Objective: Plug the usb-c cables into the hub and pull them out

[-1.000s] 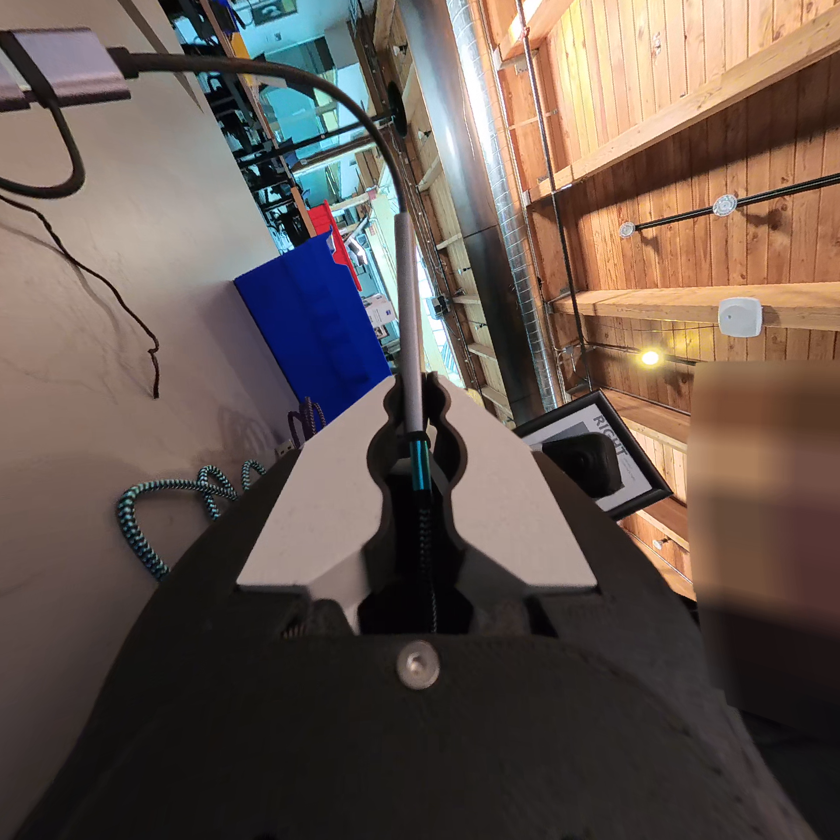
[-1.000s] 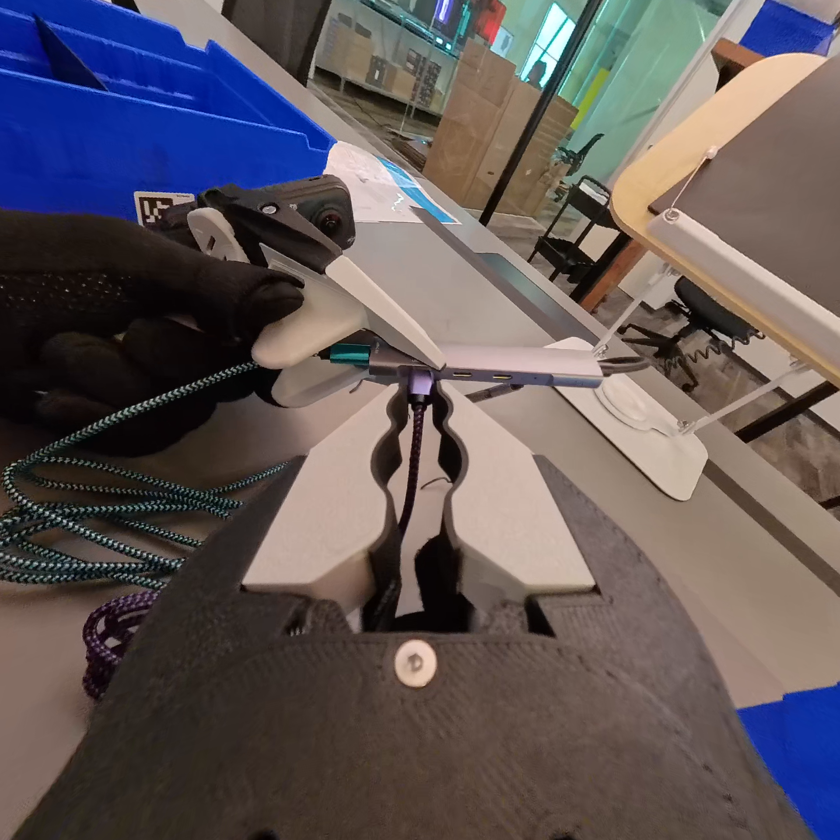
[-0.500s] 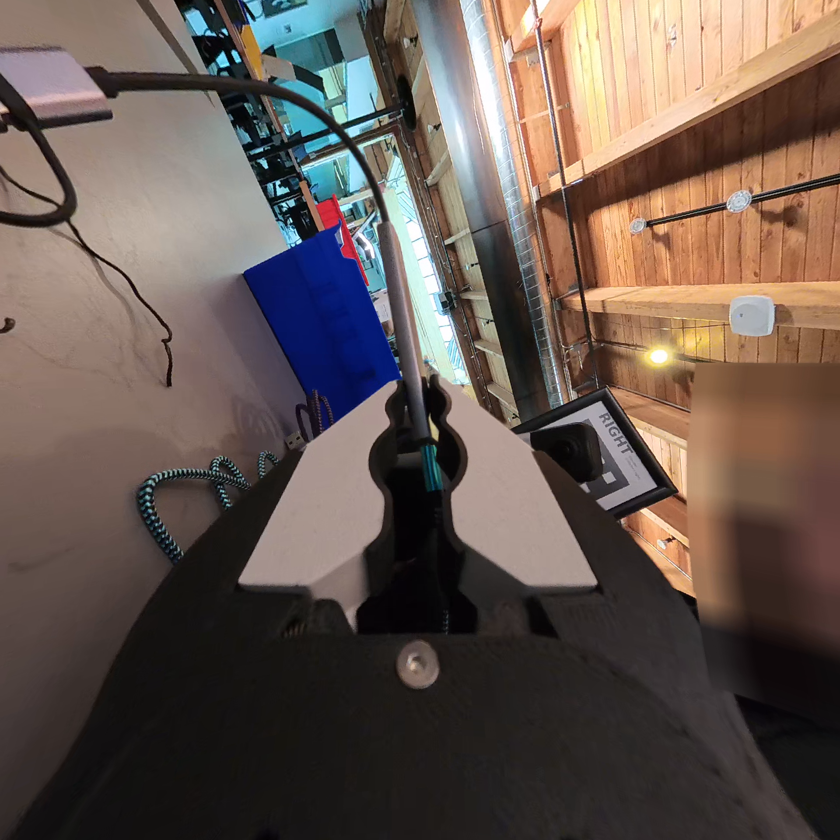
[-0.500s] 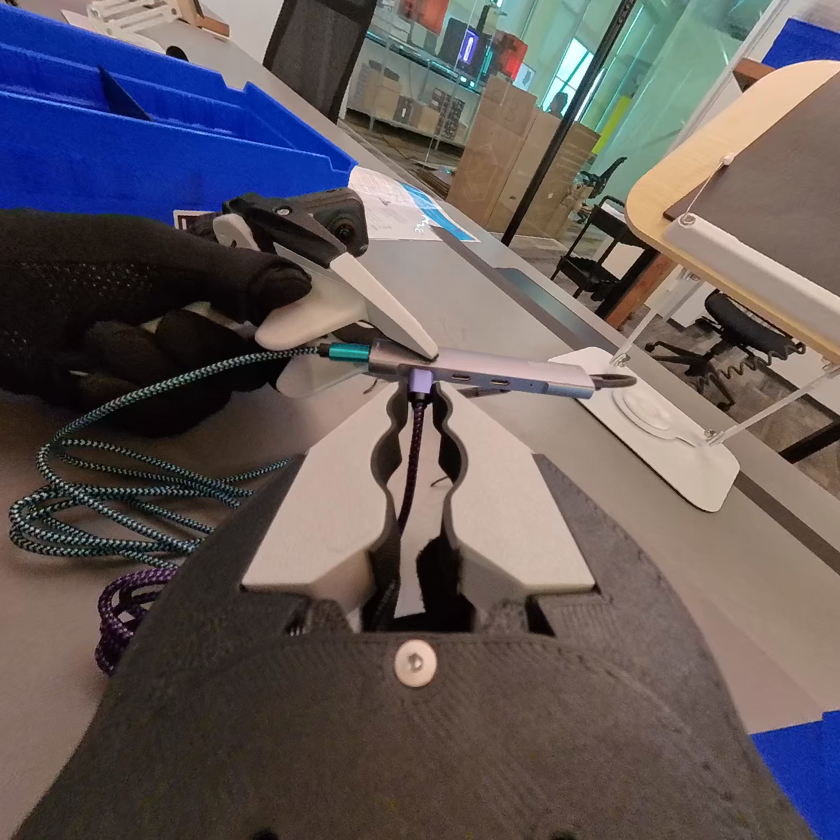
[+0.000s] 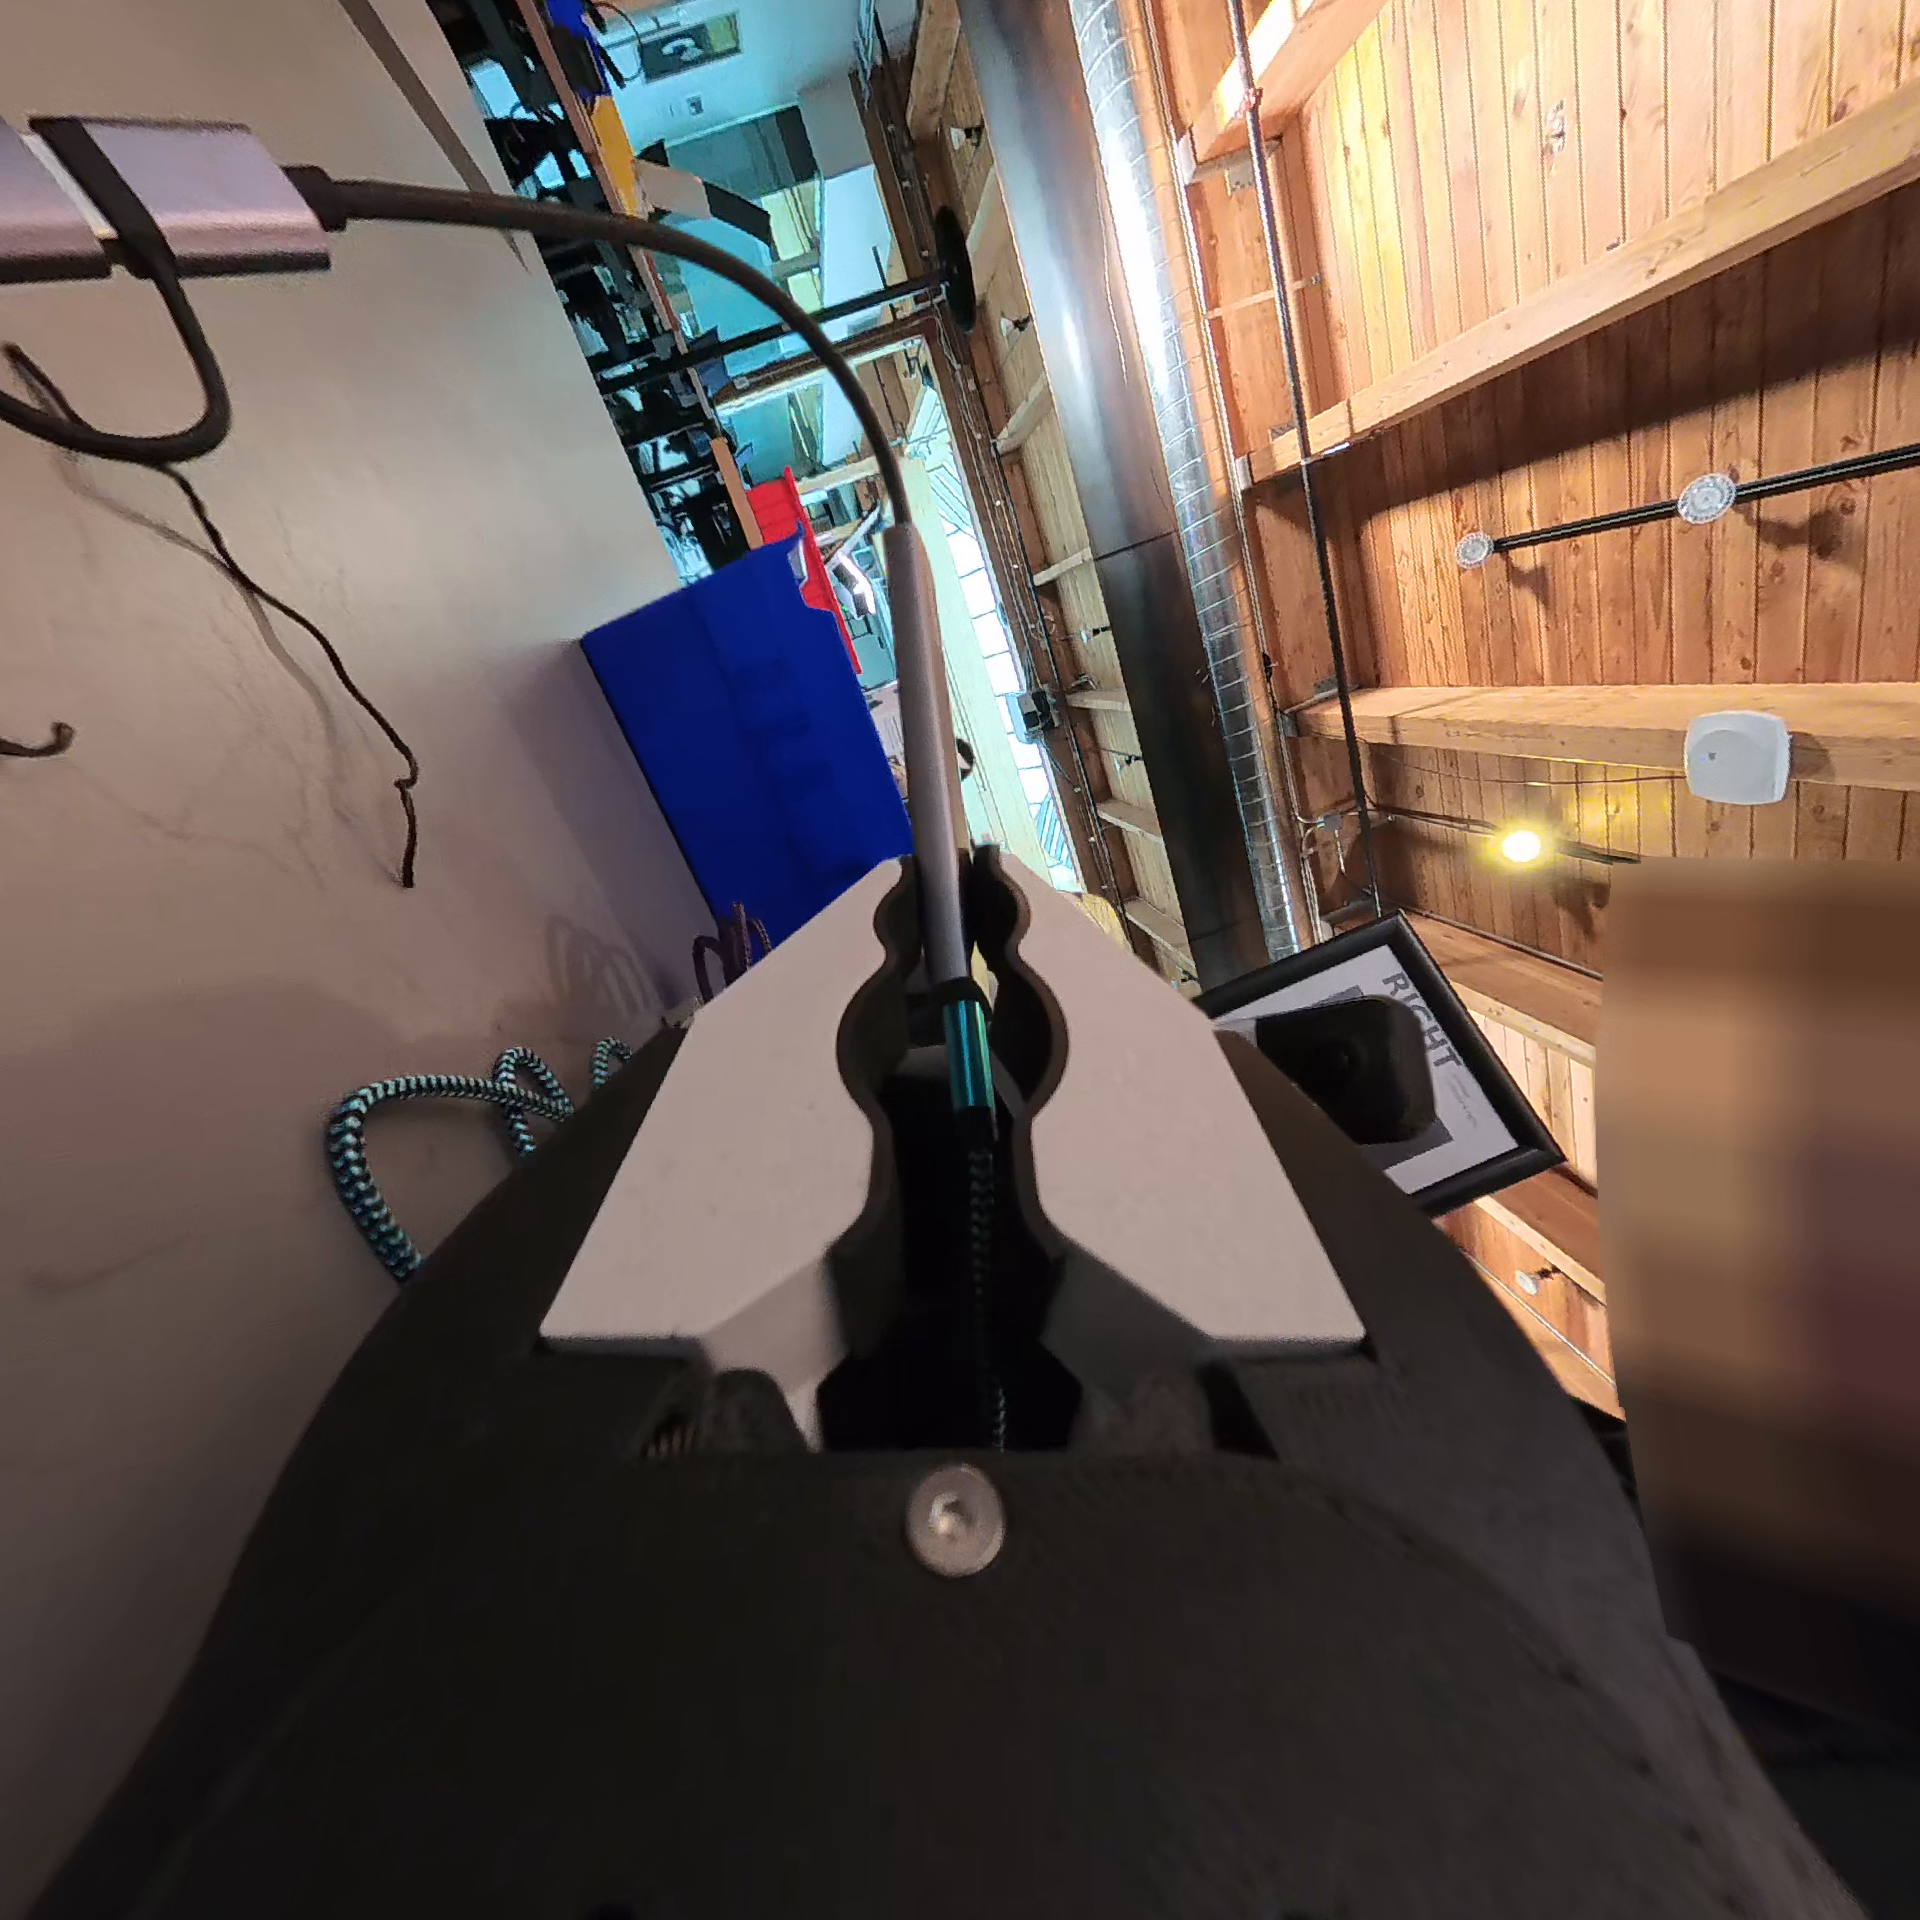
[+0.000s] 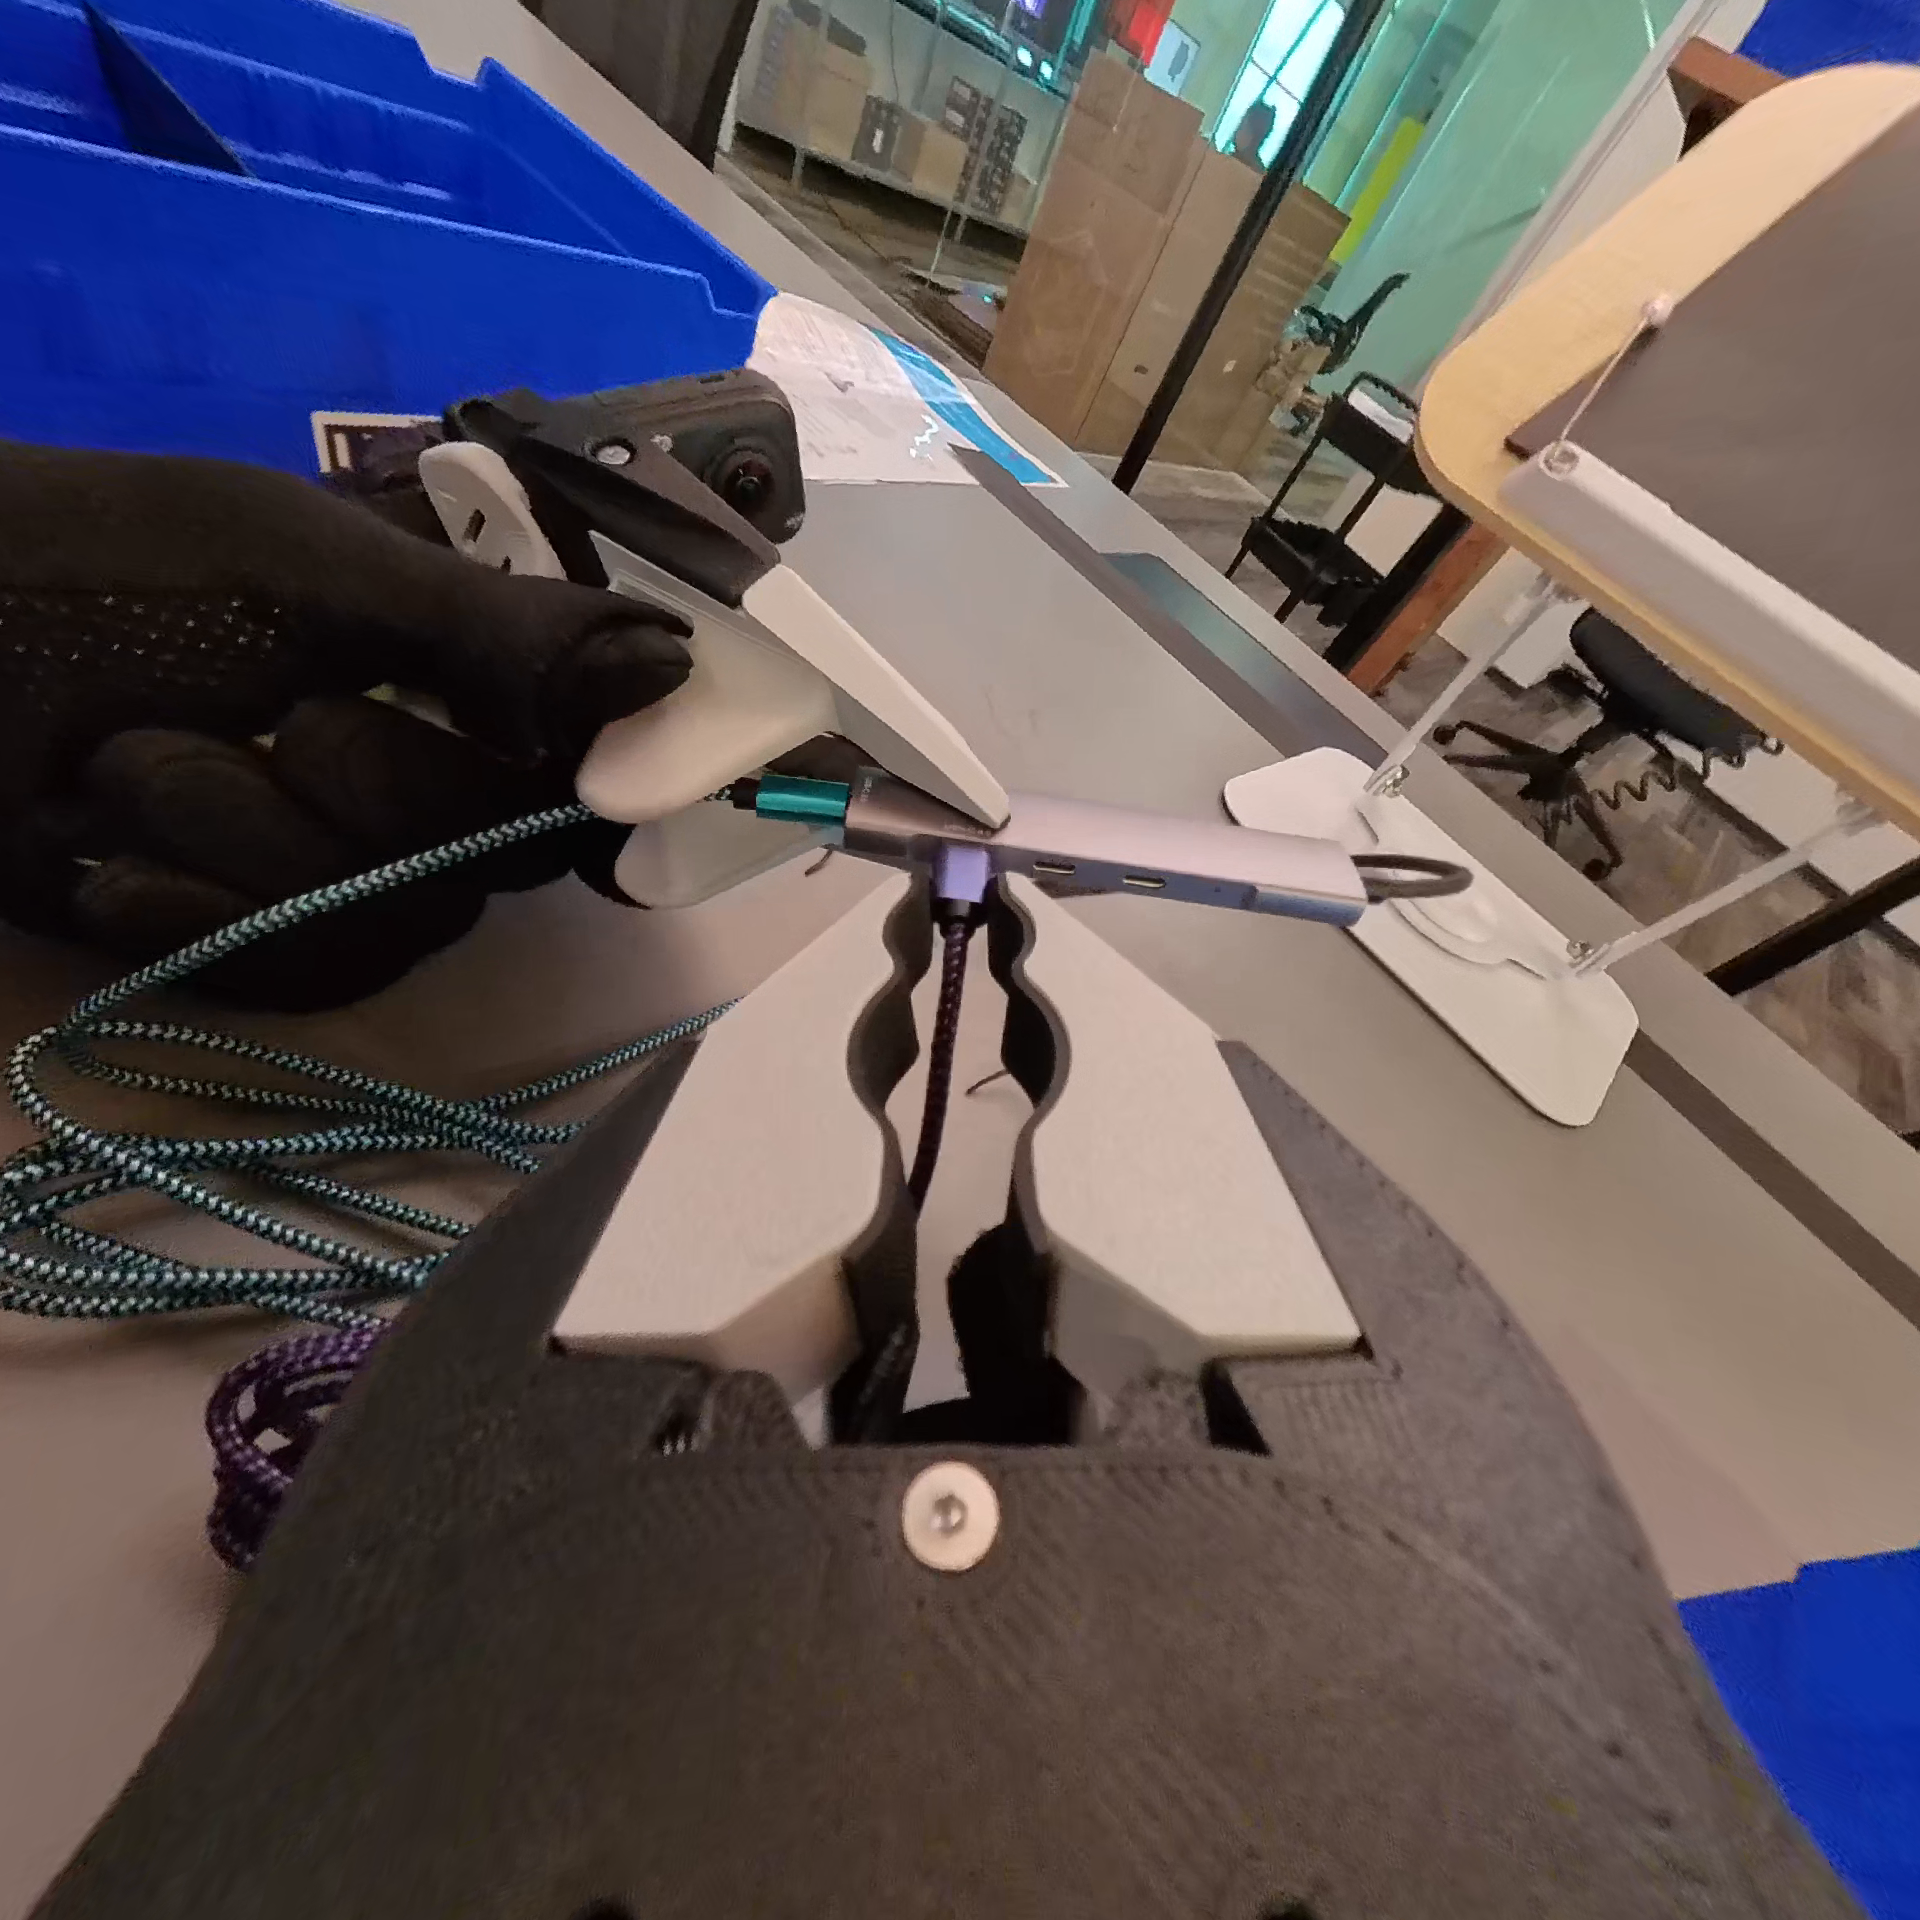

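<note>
In the right wrist view, the grey usb-c hub (image 6: pixel 1164 847) is held in the air above the grey table (image 6: pixel 1299 1299). My left gripper (image 6: pixel 982 816), held by a black-gloved hand (image 6: pixel 260 707), is shut on the hub's left end. The teal cable's plug (image 6: pixel 800 802) sits in that end. My right gripper (image 6: pixel 958 909) is shut on the purple cable's plug (image 6: pixel 961 873), which sits in a side port. In the left wrist view, the left gripper (image 5: pixel 948 878) clamps the hub (image 5: pixel 925 727) edge-on, with the teal plug (image 5: pixel 971 1049) between the fingers.
A blue bin (image 6: pixel 260 249) stands at the back left. A white stand (image 6: pixel 1455 966) with a tilted board is on the right. Teal cable (image 6: pixel 208 1143) and purple cable (image 6: pixel 265 1423) coil on the table. The hub's black lead runs to a grey connector (image 5: pixel 197 208). The grippers are tip to tip, or close to it.
Both grippers keep their hold. The hub and the two grippers have shifted slightly, and the hub's right end now tilts a little lower.
</note>
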The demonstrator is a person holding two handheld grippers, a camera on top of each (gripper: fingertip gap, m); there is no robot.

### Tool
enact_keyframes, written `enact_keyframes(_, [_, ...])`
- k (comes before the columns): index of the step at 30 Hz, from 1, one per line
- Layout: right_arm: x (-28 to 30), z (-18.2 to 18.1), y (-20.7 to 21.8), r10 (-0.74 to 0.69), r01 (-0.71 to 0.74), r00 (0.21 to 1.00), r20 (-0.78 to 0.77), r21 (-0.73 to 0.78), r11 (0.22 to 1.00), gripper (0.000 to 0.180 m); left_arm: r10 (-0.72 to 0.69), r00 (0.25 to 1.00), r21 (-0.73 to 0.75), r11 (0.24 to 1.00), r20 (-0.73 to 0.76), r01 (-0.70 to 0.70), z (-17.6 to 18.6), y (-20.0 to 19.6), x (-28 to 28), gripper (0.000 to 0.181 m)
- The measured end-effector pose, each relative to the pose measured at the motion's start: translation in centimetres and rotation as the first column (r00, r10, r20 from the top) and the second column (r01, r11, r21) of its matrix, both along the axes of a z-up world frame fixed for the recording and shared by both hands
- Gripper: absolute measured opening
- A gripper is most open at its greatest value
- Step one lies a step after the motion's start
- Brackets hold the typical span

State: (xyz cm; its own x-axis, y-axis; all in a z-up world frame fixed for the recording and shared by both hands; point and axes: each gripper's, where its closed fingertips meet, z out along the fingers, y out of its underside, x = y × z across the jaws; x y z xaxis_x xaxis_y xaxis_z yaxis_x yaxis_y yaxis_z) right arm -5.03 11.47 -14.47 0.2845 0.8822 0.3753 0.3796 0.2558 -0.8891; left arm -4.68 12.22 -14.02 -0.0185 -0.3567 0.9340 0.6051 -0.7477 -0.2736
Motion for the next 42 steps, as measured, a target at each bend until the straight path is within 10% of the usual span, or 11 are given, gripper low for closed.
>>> enact_keyframes(25, [1.3,1.1,-1.4,0.193,-0.209,0.967,-0.164,-0.085,0.974,0.009,0.044,0.998,0.072,0.997,-0.035,-0.041,0.5,-0.2,-0.4,0.0])
enact_keyframes(42, [0.8,0.5,-0.6,0.005,-0.006,0.998,-0.068,-0.009,1.0,0.008,0.213,0.968,0.104,0.974,-0.131,-0.2,0.3,0.6,-0.5,0.0])
